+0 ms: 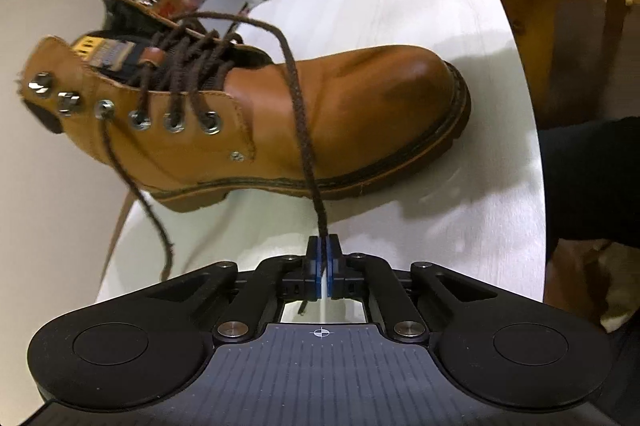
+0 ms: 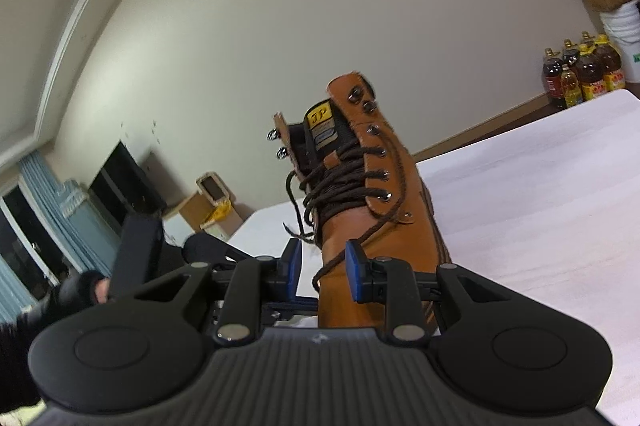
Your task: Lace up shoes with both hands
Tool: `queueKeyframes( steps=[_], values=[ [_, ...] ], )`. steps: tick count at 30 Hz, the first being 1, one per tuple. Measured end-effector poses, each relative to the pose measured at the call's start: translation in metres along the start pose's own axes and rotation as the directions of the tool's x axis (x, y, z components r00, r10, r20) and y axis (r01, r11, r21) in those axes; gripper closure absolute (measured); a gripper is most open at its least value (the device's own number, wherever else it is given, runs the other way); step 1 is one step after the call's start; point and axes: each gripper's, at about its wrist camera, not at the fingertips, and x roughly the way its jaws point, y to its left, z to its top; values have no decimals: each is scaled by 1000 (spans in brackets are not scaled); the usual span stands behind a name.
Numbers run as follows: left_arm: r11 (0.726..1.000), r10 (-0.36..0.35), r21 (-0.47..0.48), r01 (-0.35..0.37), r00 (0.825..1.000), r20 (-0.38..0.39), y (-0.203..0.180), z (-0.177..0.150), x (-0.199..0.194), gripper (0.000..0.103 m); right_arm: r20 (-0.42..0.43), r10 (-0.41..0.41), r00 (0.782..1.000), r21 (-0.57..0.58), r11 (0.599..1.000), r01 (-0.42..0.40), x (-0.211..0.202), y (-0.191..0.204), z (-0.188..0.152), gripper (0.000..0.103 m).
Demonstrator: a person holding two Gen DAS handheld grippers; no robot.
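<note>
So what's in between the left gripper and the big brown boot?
In the left wrist view, one dark brown lace runs from the shut left gripper up to the boot. Under it is bare white table.

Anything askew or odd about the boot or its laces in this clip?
The boot stands upright on the table, undamaged. Lacing is unfinished: its top hooks are bare. One lace end is clamped in the left gripper; the other dangles off the table edge.

Beige wall [image 2: 280, 6], blue curtains [image 2: 60, 210], white table [image 2: 540, 206].
</note>
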Motion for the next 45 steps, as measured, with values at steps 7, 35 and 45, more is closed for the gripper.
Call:
queueKeyframes(
  steps=[7,35,45],
  values=[
    [997,43,-59,-39,997,64,12,-15,-21,101,-56,-298,953,-168,944,285,13,0,-3,76],
    [981,86,162,-110,985,147,0,12,-35,101,-174,-221,960,-911,407,-71,99,127,-15,76],
    [988,95,103,-117,976,199,10,11,-34,101,-219,-256,942,-954,257,-152,124,114,-20,99]
  ],
)
